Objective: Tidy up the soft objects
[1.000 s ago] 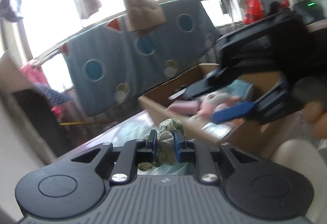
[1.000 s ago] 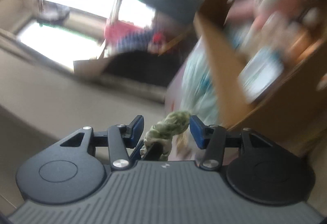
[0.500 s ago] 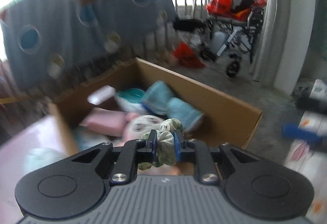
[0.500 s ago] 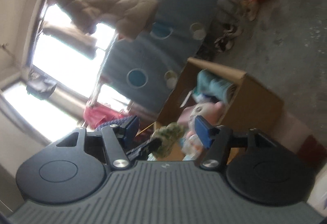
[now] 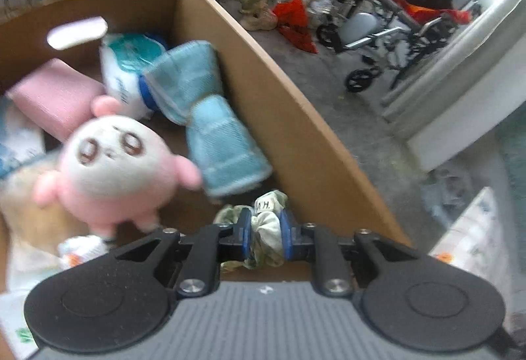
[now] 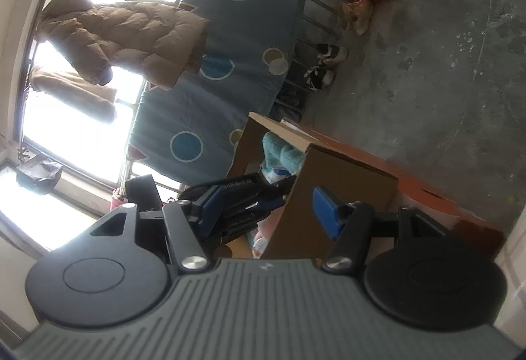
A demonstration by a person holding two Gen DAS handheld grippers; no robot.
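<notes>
My left gripper is shut on a pale green crumpled cloth with a small white tag, held over the near right corner of an open cardboard box. In the box lie a pink and white plush toy, two rolled light blue towels, a pink pad and a white and teal packet. My right gripper is open and empty, off to the side of the box. The left gripper's arm shows reaching into the box in the right wrist view.
A blue blanket with circles and a tan padded jacket hang on a rail behind the box. A wheelchair and red bags stand on the grey concrete floor. Shoes lie by the rail.
My left gripper has swung with the green cloth from outside the box to low over its inside. My right gripper has pulled back and away from the cloth.
</notes>
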